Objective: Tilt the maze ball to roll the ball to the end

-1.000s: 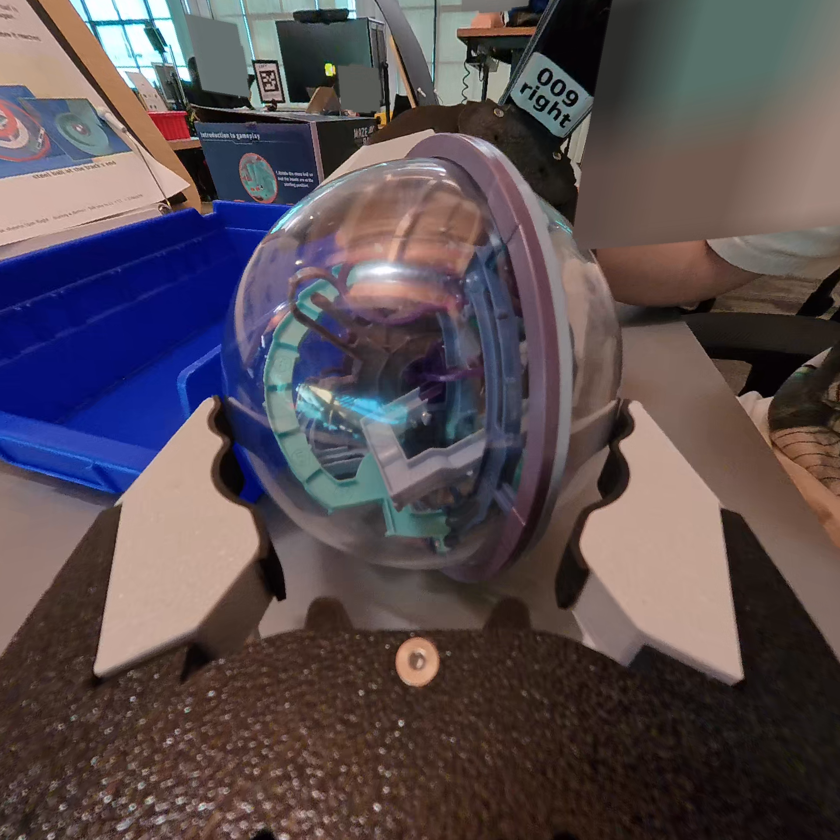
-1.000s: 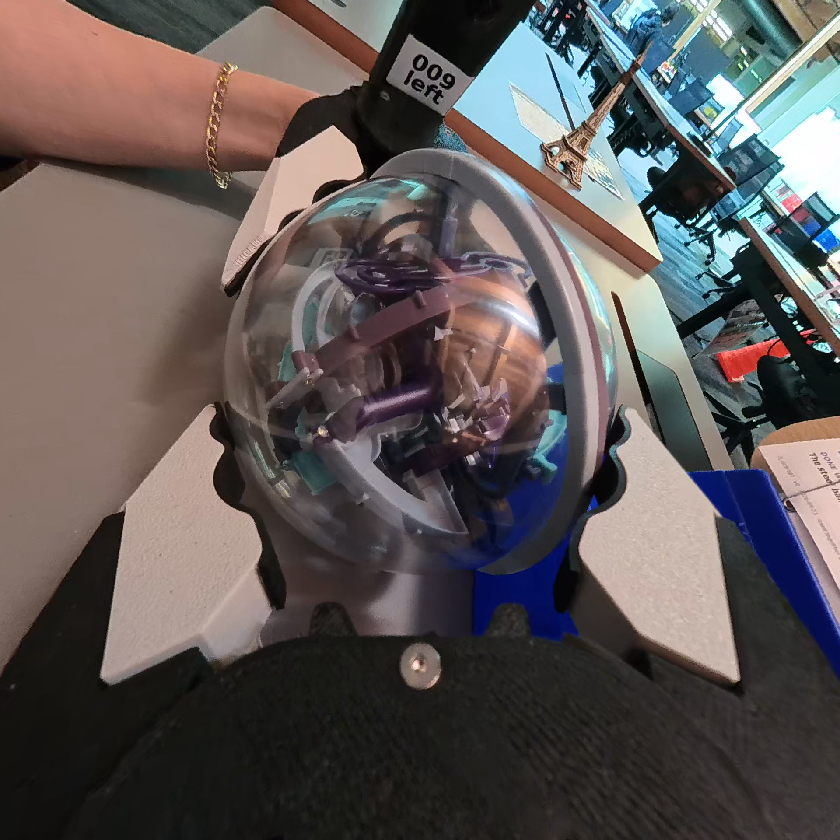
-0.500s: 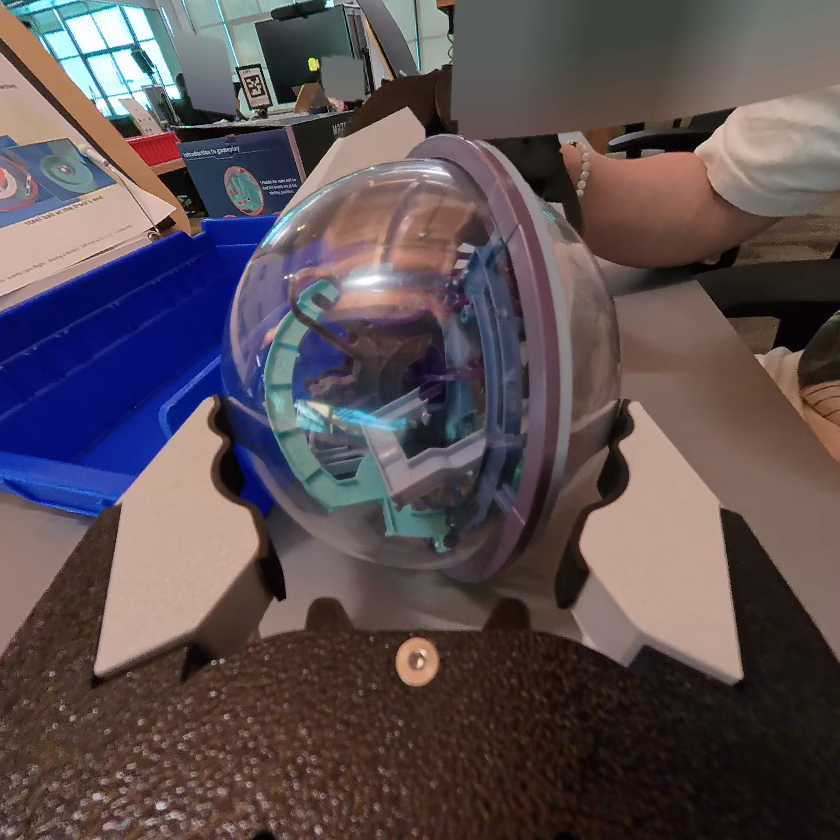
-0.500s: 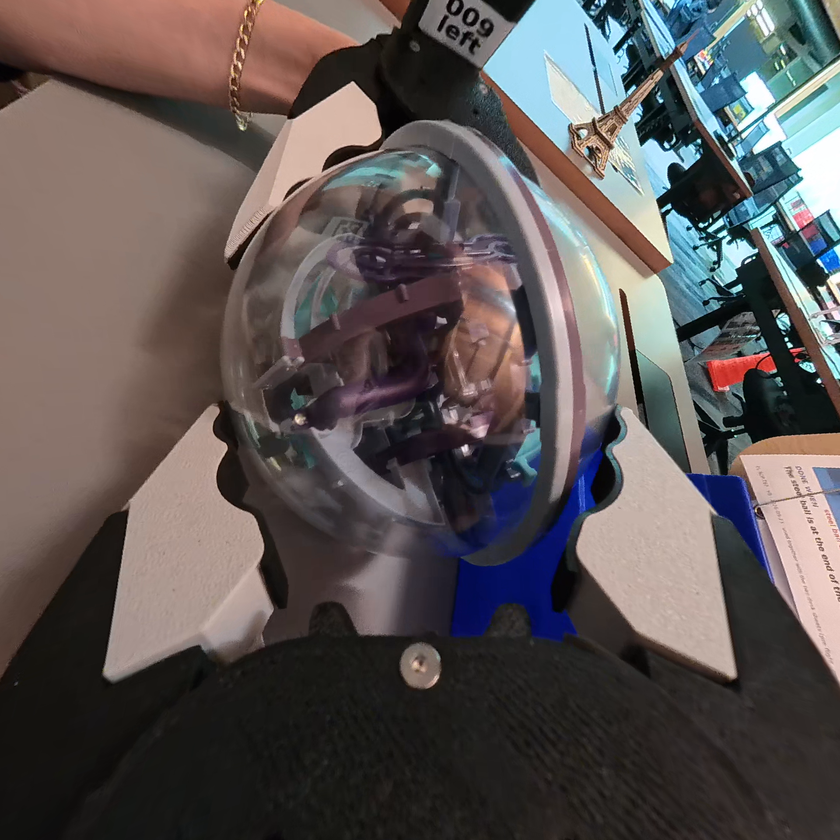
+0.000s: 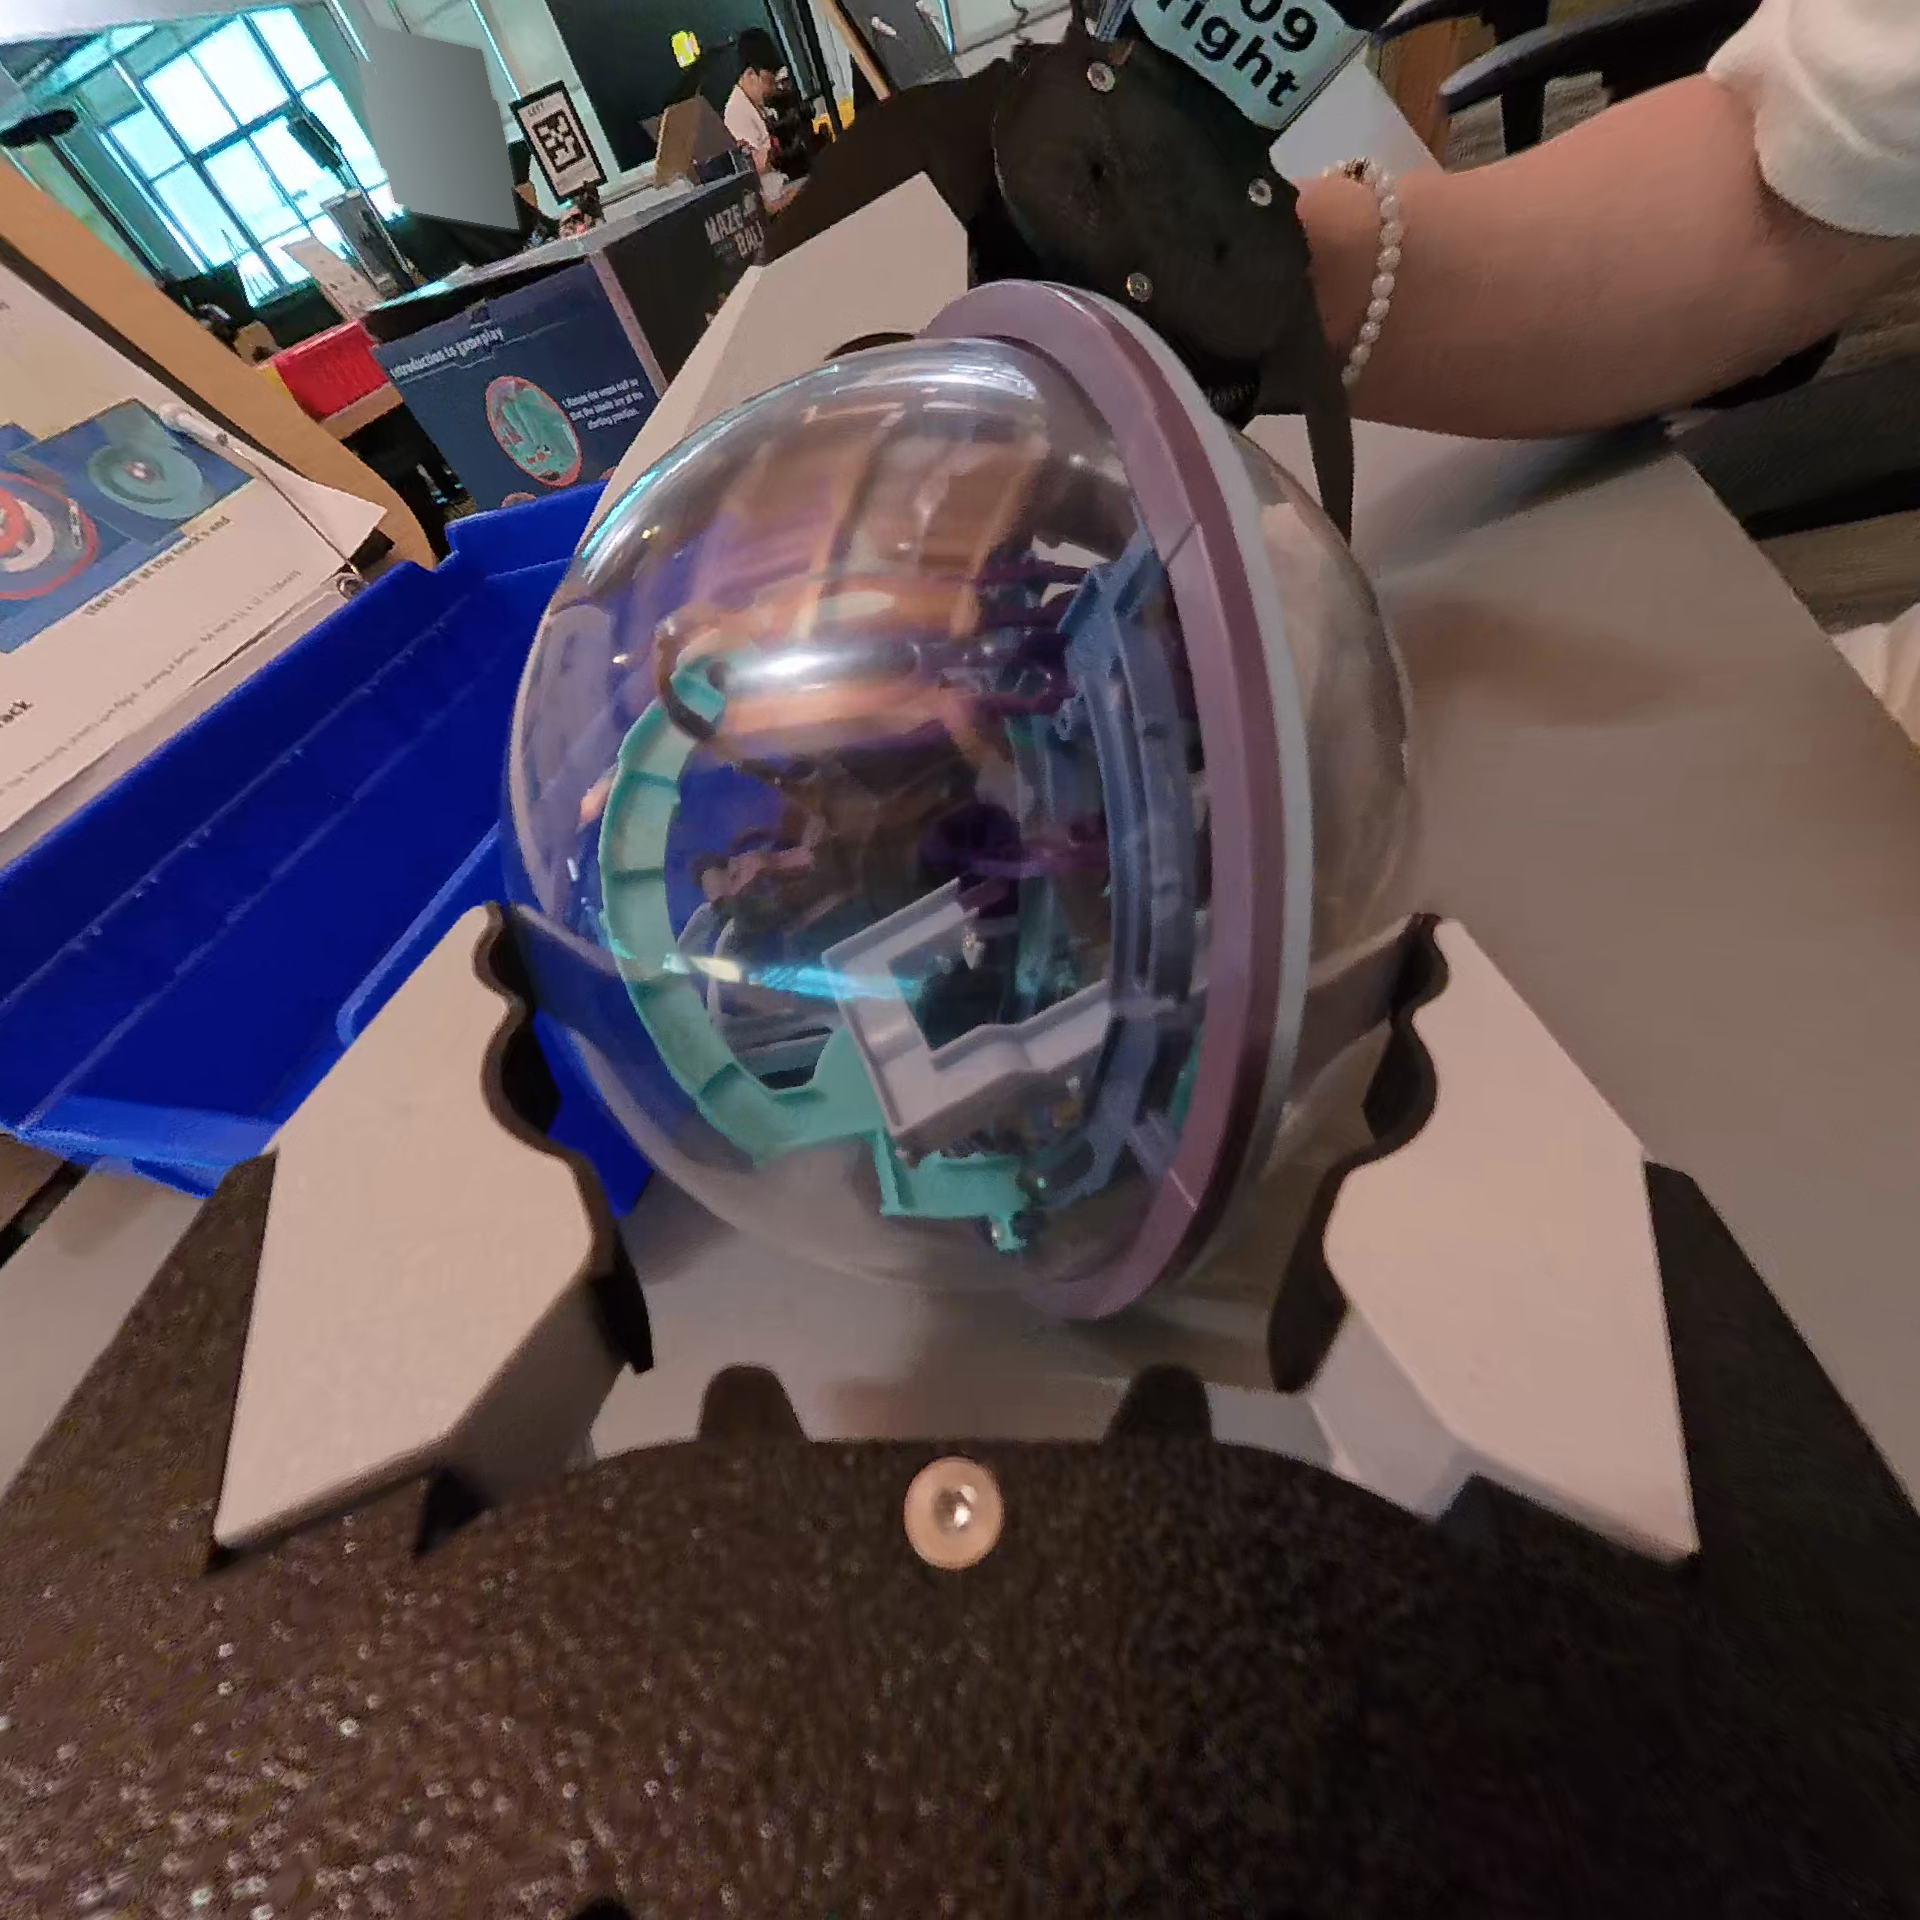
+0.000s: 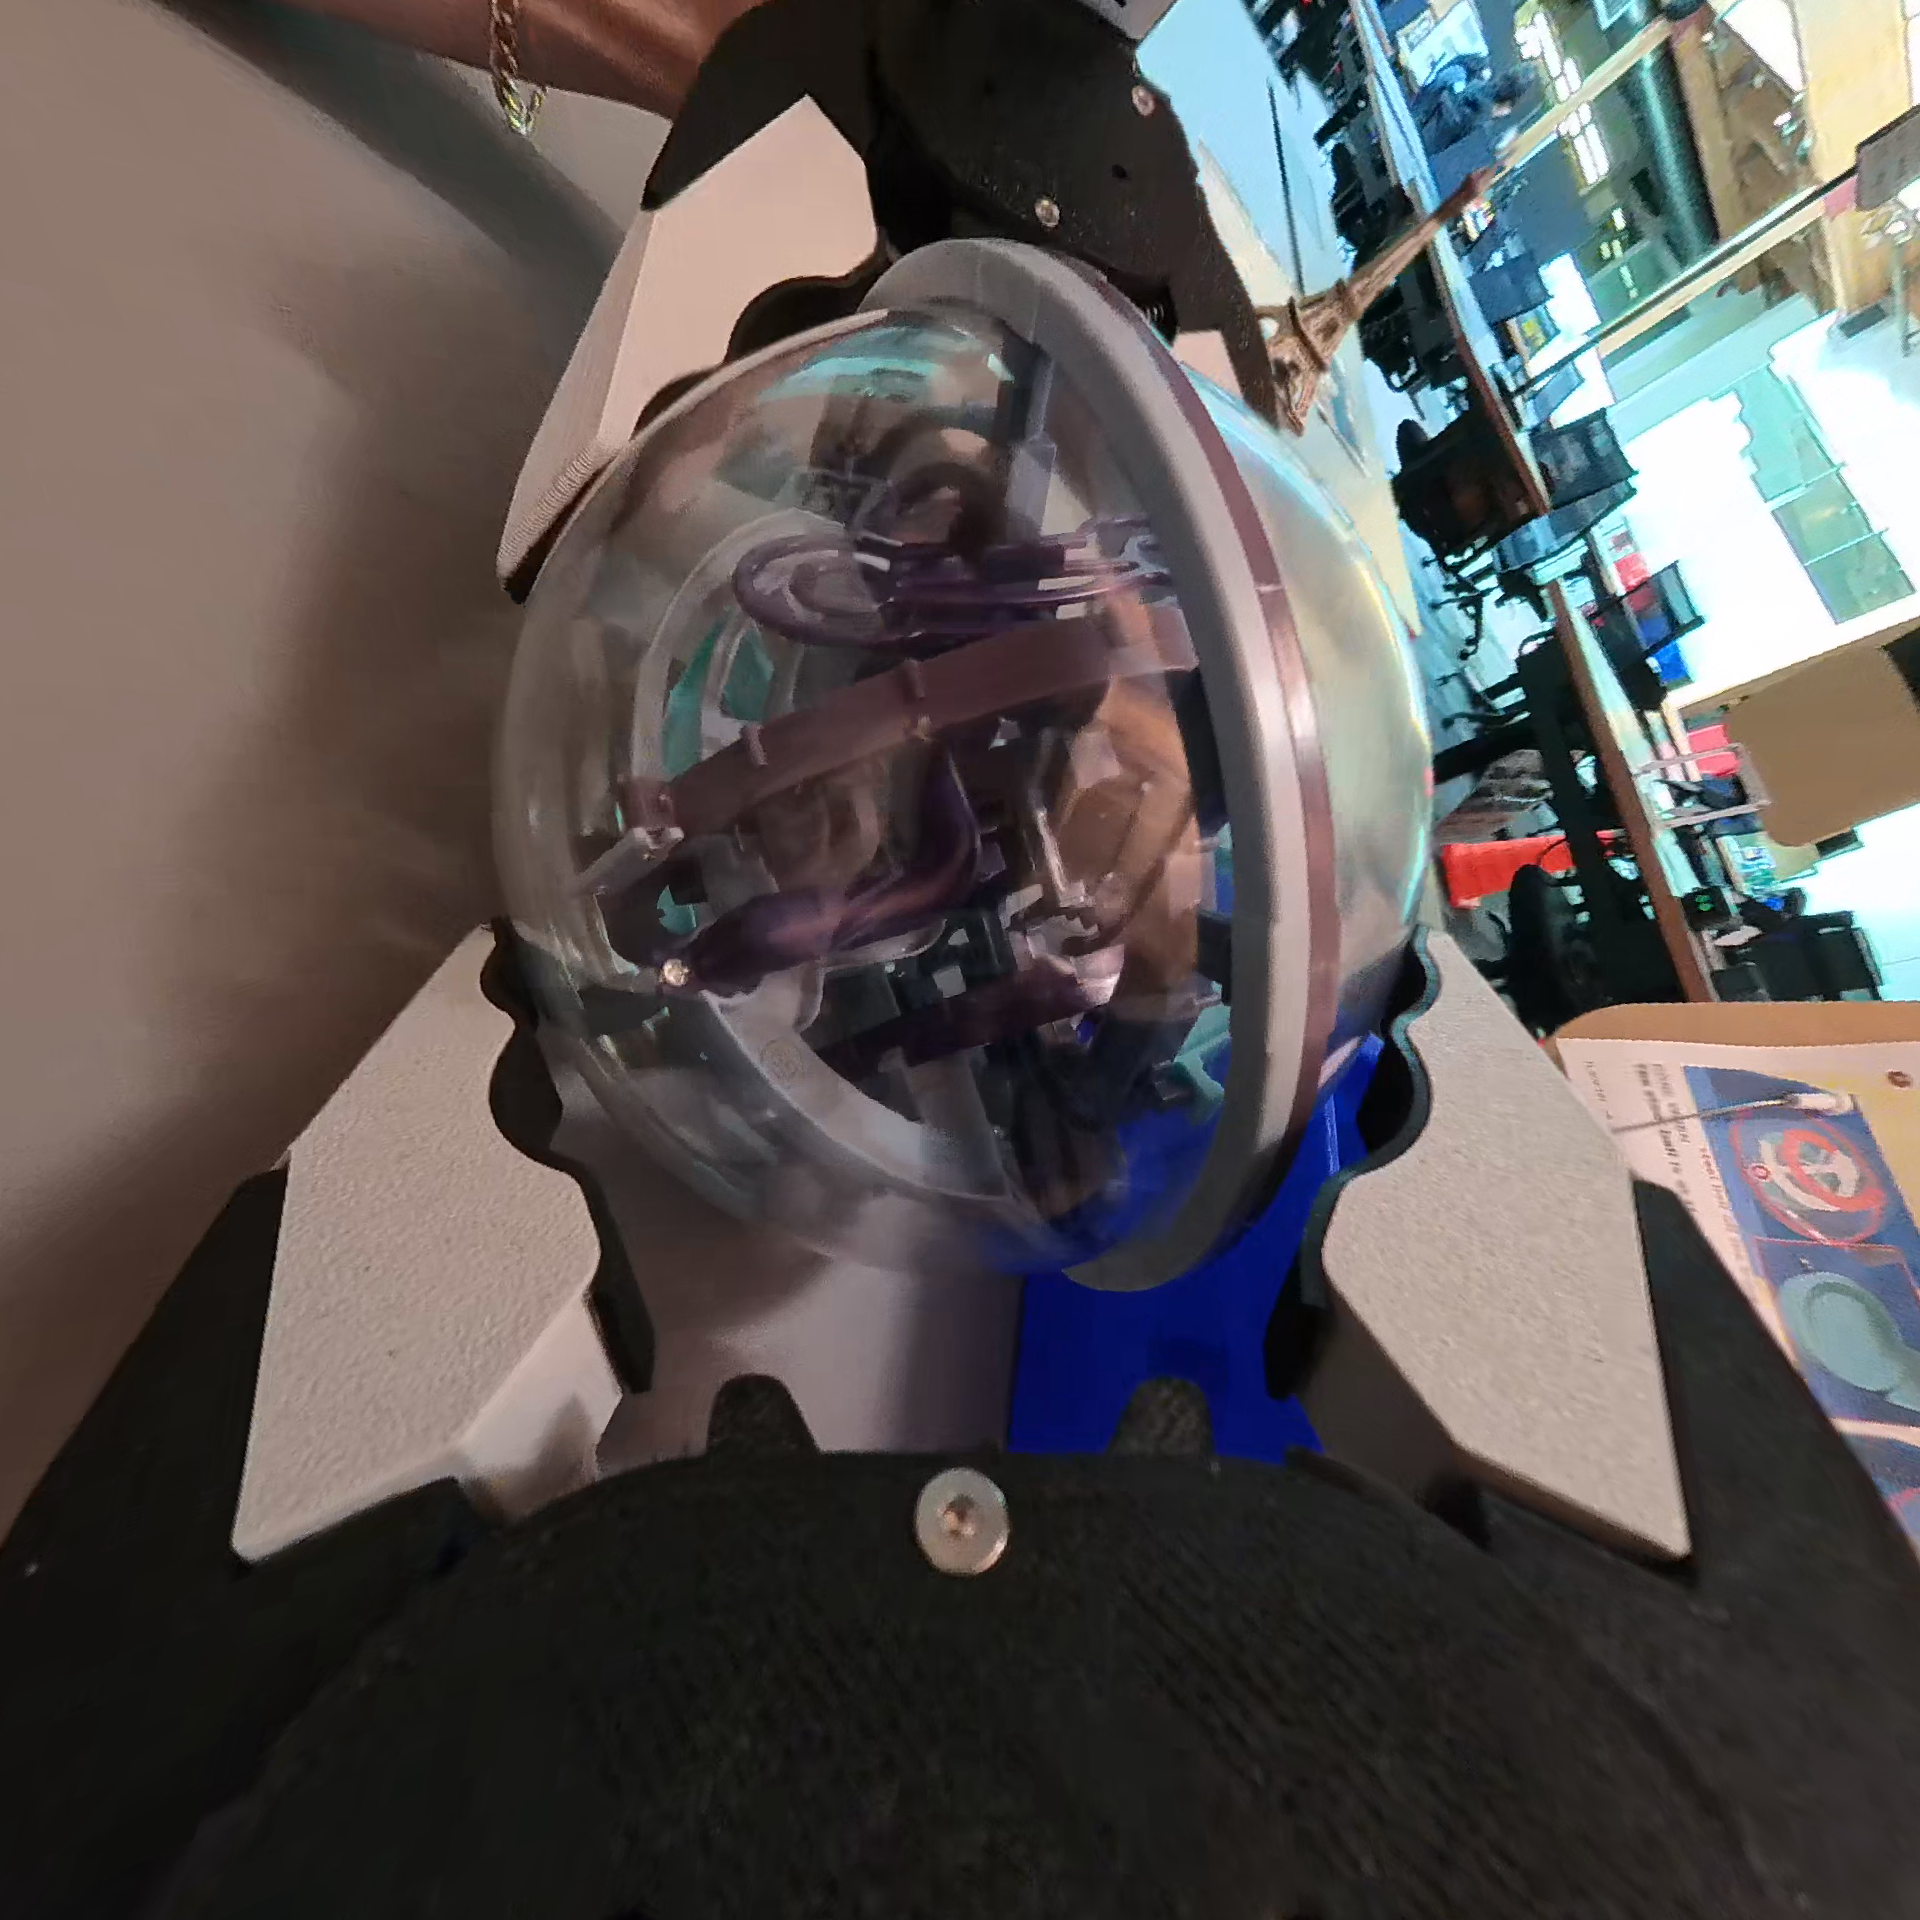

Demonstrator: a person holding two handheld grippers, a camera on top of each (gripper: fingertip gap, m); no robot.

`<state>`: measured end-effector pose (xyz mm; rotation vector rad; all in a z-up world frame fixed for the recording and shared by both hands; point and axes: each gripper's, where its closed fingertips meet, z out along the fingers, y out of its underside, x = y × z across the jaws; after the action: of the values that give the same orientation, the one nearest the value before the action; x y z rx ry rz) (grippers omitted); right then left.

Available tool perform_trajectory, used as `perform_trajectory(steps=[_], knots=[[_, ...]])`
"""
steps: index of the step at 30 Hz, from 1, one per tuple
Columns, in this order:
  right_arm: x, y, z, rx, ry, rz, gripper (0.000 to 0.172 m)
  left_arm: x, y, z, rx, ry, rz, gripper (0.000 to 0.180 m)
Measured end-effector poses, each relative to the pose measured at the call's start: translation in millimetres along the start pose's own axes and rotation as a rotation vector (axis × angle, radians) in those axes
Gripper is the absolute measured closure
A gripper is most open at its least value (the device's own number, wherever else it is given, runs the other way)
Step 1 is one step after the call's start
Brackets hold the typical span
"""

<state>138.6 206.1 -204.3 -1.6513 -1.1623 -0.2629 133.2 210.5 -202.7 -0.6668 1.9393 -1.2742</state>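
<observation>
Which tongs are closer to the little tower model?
Left. The left tongs clamp the maze ball's far side, next to the tower model; the right tongs clamp its near side, farther back.

Open-plan office; desk rows; monitor; large windows

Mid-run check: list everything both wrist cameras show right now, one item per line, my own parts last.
maze ball: one, clear sphere with purple-grey rim and teal, purple, grey tracks inside; held between both grippers.
steel ball: one, silver, on a purple track, low left inside.
bin: one, blue, on the table left of the sphere.
table: one, grey.
instruction sheets: printed, on a cardboard stand behind the bin.
box: one, dark blue, behind.
tower model: one, brown, far desk.
left gripper: pads against the sphere.
right gripper: pads against the sphere.
forearms: two, each with a bracelet.
</observation>
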Motion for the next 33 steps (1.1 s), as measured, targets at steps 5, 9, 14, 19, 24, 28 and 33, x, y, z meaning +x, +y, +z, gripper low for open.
perform_trajectory(steps=[5,9,14,19,24,28,33], knots=[[-11.3,-11.8,-5.2,0.081,0.001,0.019,0.016,14.7,-6.0,-2.2,0.031,0.004,-0.015,0.025],[-13.4,-16.6,-2.6,0.052,-0.026,-0.043,0.017,17.5,-2.1,-7.1,0.015,-0.034,0.005,0.025],[-21.0,-26.8,-1.7,0.038,-0.037,-0.173,0.017,26.6,0.3,-14.2,0.025,-0.123,0.081,0.026],[-27.6,-32.9,-2.7,0.023,-0.021,-0.247,0.017,34.8,-0.4,-18.4,0.023,-0.171,0.141,0.026],[-30.8,-34.9,-3.9,-0.009,0.004,-0.301,0.017,38.8,-1.1,-19.6,0.019,-0.201,0.19,0.026],[-34.8,-39.1,-3.9,-0.033,0.033,-0.365,0.016,43.3,0.3,-22.6,0.0,-0.231,0.243,0.026],[-35.3,-40.9,-0.6,-0.048,0.035,-0.373,0.015,43.7,2.7,-25.4,-0.021,-0.246,0.233,0.026]])
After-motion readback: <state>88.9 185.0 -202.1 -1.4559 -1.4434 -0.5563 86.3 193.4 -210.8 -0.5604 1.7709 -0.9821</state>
